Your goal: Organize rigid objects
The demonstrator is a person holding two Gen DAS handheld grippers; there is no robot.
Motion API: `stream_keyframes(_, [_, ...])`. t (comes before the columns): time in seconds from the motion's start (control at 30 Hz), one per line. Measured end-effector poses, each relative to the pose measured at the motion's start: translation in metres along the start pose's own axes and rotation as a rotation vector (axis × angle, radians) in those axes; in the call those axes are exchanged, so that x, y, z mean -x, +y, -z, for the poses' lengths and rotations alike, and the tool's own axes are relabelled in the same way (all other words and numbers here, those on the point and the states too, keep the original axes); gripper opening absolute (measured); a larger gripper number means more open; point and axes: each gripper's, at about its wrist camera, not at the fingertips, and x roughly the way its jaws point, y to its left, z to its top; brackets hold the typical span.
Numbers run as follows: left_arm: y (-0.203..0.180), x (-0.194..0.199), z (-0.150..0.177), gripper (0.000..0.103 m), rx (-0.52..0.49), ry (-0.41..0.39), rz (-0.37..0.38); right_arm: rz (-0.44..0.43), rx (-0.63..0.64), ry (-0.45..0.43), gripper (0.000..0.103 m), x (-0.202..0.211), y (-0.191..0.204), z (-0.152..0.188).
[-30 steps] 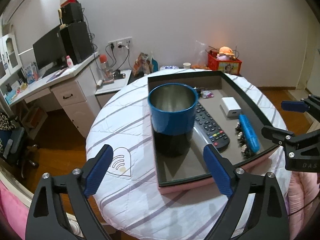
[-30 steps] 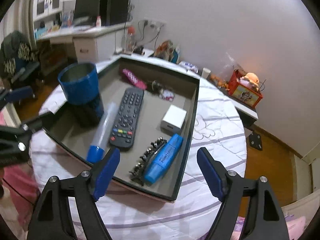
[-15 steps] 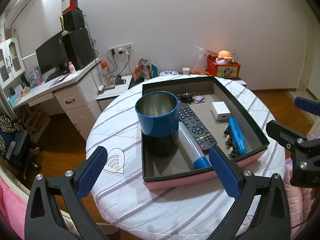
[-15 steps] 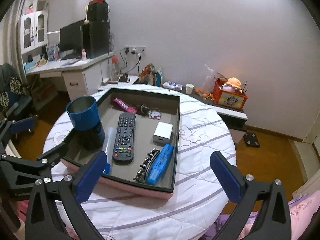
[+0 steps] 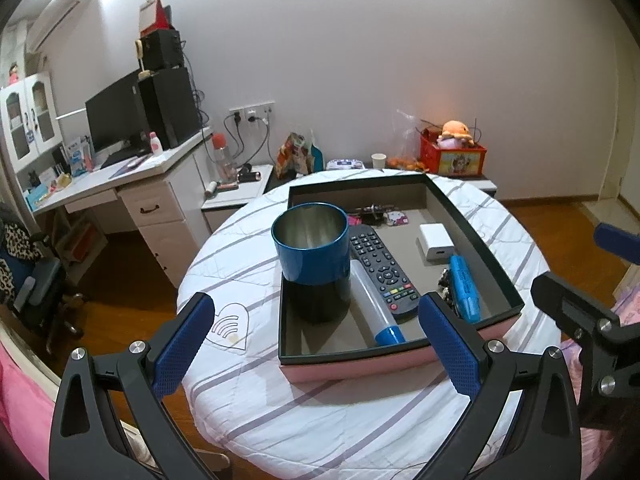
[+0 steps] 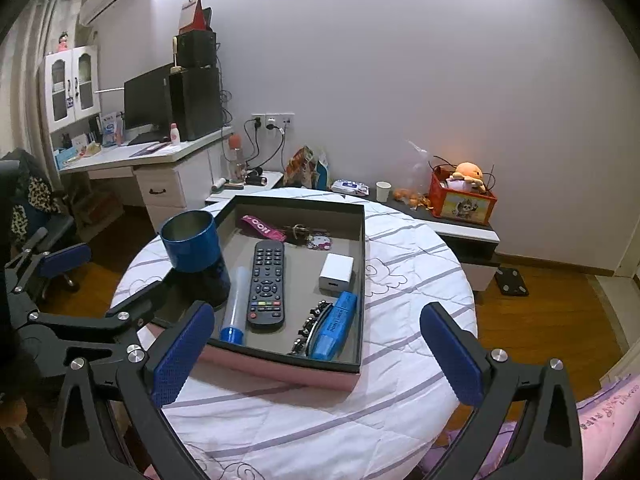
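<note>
Hovering level before the tray [image 5: 400, 364], both left tongs [image 5: 316, 350] and right tongs [image 6: 316, 354] gape wide, empty.

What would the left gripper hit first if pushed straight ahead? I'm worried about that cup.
Probably the blue cup, standing in the tray's near-left corner, roughly centred between the open left gripper fingers. Depth is unclear; if it travels low, the tray's pink front wall comes first.
</note>
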Motion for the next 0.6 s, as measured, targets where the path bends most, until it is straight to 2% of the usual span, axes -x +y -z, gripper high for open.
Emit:
stream_keyframes(0.23, [0.006,-0.005,0.003,0.103,0.024,0.027,0.026,-0.024,-0.009,0.007,0.103,-0.003,0.004,0.002])
stream_keyframes(0.6, [0.015,-0.024,0.001,0.103,0.033,0.059,0.02,-0.047,0.013,0.037,0.103,-0.023,0.009,-0.006])
